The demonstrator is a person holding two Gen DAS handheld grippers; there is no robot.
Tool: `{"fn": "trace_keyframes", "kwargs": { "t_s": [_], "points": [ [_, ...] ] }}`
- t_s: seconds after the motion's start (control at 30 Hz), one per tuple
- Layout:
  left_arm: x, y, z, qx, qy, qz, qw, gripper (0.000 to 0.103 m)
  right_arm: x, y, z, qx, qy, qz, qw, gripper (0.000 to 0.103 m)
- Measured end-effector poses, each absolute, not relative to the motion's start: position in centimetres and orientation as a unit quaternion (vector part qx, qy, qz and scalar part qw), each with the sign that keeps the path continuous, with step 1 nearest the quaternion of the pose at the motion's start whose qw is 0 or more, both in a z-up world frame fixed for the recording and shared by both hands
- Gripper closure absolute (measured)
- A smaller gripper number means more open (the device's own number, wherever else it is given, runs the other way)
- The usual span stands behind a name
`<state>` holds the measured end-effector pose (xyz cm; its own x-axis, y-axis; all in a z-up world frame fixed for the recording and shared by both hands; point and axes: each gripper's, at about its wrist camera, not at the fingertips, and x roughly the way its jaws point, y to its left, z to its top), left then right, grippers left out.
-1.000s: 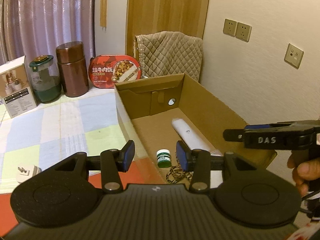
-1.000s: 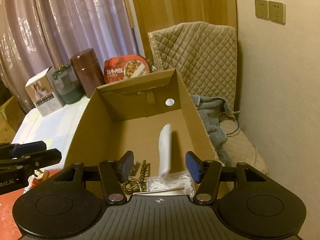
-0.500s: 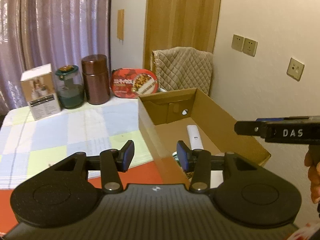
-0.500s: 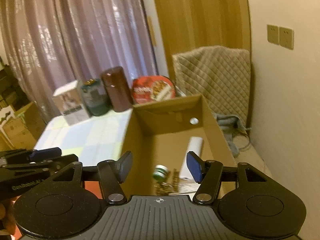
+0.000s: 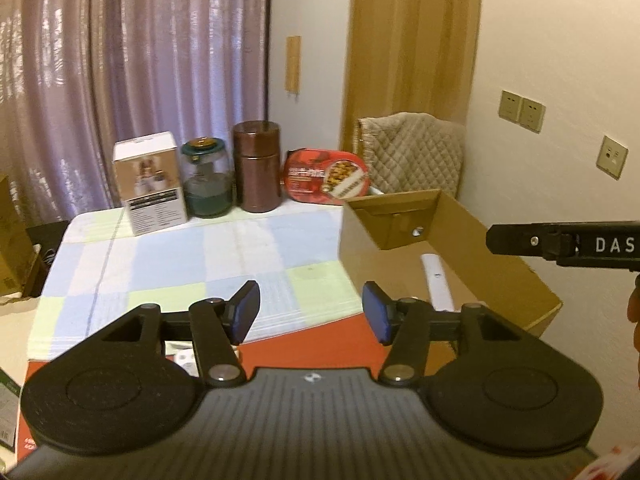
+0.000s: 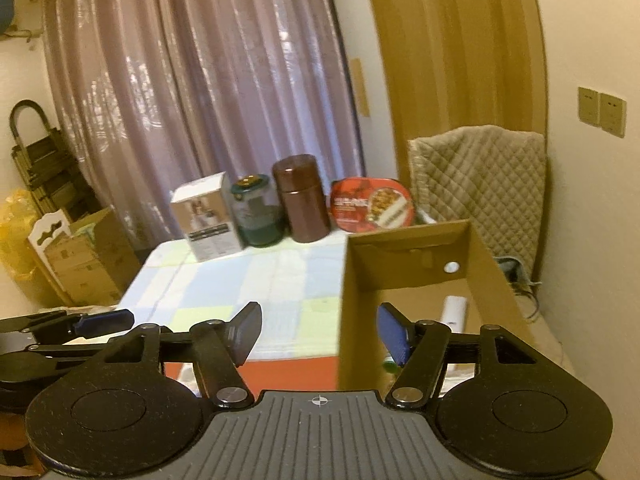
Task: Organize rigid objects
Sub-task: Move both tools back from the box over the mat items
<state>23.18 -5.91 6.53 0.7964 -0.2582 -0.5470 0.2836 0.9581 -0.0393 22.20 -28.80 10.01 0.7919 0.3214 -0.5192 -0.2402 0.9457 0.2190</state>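
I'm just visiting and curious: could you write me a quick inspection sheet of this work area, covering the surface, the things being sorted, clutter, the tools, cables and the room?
Surface: checked cloth on the table, red mat at the near edge.
Job's things: cardboard box holding a white stick-shaped item; white carton, green jar, brown canister and red food tray in a row at the back.
Clutter: small white item under the left tool, unclear.
Grippers: left tool and right tool both opening, nothing between them.
Cables: nothing seen clearly.
Surroundings: curtain, quilted chair, wall sockets.
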Motion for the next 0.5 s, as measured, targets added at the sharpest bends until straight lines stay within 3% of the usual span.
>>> {"fn": "trace_keyframes", "kwargs": {
  "t_s": [0.5],
  "points": [
    [21.4, 4.2, 4.1, 0.009, 0.280, -0.053, 0.958, 0.028, 22.5, -22.1, 5.5, 0.087, 0.312, 0.187, 0.927, 0.038]
  ]
}}
